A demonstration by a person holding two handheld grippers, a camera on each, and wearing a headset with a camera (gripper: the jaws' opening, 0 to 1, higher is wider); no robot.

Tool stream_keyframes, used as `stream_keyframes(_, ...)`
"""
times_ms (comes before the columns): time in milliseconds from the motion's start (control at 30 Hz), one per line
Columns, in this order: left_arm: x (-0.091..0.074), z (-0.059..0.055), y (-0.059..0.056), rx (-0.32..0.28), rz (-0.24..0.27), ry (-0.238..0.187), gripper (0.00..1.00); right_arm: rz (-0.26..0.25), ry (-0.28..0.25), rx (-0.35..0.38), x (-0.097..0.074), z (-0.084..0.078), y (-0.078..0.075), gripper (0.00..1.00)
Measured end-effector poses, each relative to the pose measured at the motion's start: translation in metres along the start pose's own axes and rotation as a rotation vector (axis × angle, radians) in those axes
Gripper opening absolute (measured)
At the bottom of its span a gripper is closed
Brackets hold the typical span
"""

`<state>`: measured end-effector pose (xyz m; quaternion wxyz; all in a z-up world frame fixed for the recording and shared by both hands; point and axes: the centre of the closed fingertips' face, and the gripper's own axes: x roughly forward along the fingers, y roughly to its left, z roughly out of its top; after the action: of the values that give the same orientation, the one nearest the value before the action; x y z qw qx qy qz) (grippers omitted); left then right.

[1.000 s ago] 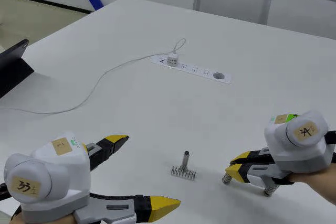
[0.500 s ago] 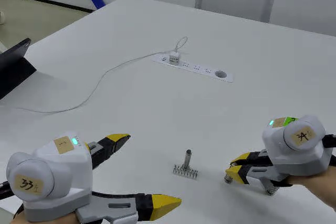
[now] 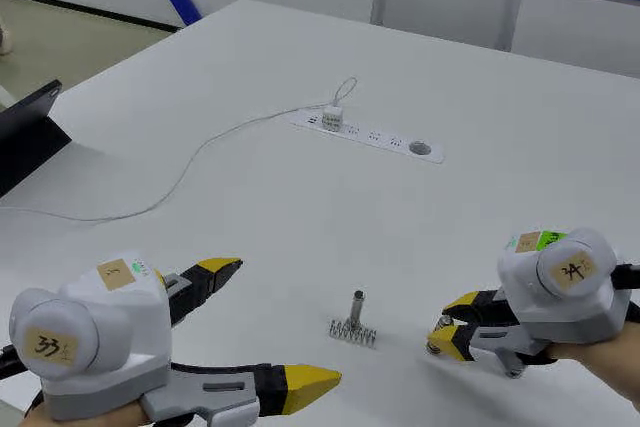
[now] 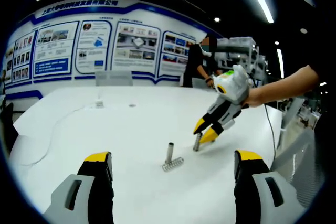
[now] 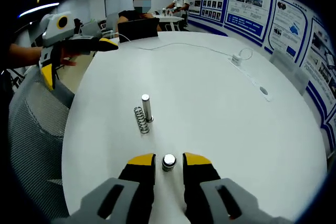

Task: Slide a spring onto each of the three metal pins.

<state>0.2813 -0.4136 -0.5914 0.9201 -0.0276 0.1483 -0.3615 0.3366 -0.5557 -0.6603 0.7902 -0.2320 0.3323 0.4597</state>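
Left gripper (image 3: 285, 322), near left of table (image 3: 300, 197): jaws spread wide, nothing between them. Centre: one pin (image 3: 356, 305) standing upright on table. Spring (image 3: 352, 332) lying flat just beside its foot, not threaded on. Right gripper (image 3: 445, 325), low at near right: jaws drawn in against second pin (image 5: 169, 161), upright, its base at the table surface. Spring on that pin or not: cannot tell. Power strip (image 3: 375, 134) well beyond, toward far side.
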Motion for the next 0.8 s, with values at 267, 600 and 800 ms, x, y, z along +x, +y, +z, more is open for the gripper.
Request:
stream_keyframes(267, 0.0, -0.007, 0.004, 0.015, 0.014, 0.037, 0.98, -0.013, -0.047, -0.048, -0.01, 0.02, 0.007, 0.23)
stream_keyframes(600, 0.0, -0.01, 0.004, 0.023, 0.02, 0.055, 0.98, 0.037, -0.093, -0.104, -0.006, 0.044, 0.032, 0.23)
stream_keyframes(800, -0.001, -0.01, 0.006, 0.019, 0.028, 0.052, 0.98, 0.088, -0.076, -0.139, 0.009, 0.046, 0.05, 0.23)
